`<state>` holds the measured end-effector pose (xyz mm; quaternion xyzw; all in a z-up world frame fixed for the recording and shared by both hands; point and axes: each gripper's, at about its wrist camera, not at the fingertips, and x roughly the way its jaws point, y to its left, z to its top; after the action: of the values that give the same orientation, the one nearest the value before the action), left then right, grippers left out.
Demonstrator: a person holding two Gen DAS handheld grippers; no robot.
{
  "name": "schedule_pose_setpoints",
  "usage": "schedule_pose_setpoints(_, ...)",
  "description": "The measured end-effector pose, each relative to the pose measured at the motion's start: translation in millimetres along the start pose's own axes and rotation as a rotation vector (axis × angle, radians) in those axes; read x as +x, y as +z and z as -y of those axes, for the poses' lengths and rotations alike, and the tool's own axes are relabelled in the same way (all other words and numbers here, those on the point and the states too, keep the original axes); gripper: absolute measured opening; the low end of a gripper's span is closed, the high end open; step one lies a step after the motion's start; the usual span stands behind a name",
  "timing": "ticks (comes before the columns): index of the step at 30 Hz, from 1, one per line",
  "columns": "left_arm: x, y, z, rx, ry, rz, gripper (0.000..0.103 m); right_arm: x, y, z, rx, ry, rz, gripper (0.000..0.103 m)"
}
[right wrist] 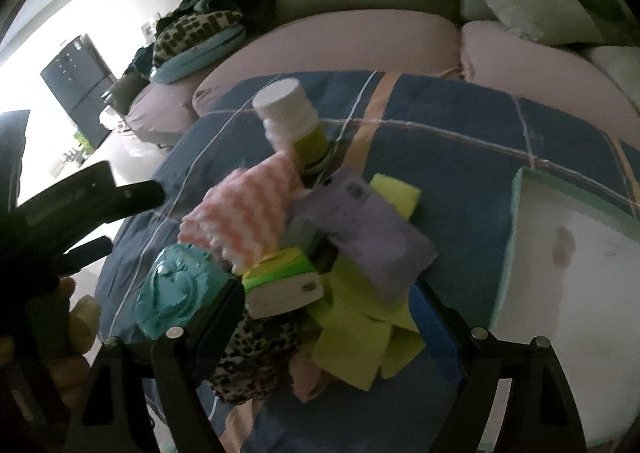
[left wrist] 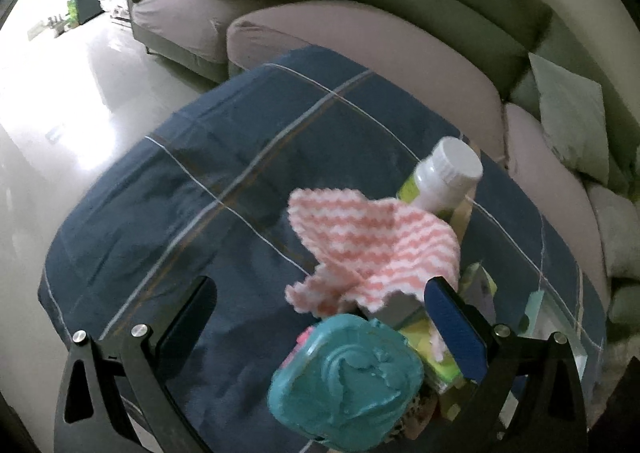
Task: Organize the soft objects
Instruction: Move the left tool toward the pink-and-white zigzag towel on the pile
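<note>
A heap of objects lies on a navy plaid cloth (left wrist: 208, 173). A pink-and-white striped cloth (left wrist: 372, 241) drapes over the heap, next to a white-capped bottle (left wrist: 444, 177). A teal embossed case (left wrist: 344, 377) sits at the near edge. My left gripper (left wrist: 320, 325) is open, its fingers on either side of the teal case and striped cloth. In the right wrist view the striped cloth (right wrist: 244, 221), teal case (right wrist: 180, 289), a purple packet (right wrist: 364, 229), yellow-green cloths (right wrist: 360, 329) and a leopard-print cloth (right wrist: 256, 365) lie piled. My right gripper (right wrist: 332, 317) is open over them.
A white tray with teal rim (right wrist: 516, 237) sits right of the heap. A pink-grey sofa (left wrist: 360, 41) with cushions runs behind the table. The left gripper's body (right wrist: 80, 205) and the hand holding it show at the left of the right wrist view. Glossy floor (left wrist: 60, 85) lies left.
</note>
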<state>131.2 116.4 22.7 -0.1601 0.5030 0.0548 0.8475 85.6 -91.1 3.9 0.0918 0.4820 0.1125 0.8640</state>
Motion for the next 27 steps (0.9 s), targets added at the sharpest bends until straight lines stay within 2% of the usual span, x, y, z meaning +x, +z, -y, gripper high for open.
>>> schedule_pose_setpoints(5, -1.5, -2.7, 10.7, 0.043, -0.008, 0.006, 0.103, 8.0, -2.9, -6.6, -0.021, 0.018, -0.014, 0.086)
schedule_pose_setpoints(9, -0.4, -2.9, 10.3, 0.040, -0.007, -0.006, 0.103, 14.6, -4.5, -7.8, -0.023, 0.040, -0.029, 0.085)
schedule_pose_setpoints(14, 1.9, -2.3, 8.1, 0.028, -0.004, -0.014, 0.103, 20.5, -3.6, -13.7, -0.053, 0.044, -0.019, 0.080)
schedule_pose_setpoints(23, 3.2, -3.0, 7.8, 0.027, -0.002, -0.019, 0.103, 25.5, -4.1, -20.2, -0.077, 0.072, -0.021, 0.055)
schedule_pose_setpoints(27, 4.0, -3.6, 8.9, 0.028, 0.001, -0.021, 0.103, 24.4, -4.4, -22.1, -0.088, 0.073, -0.015, 0.054)
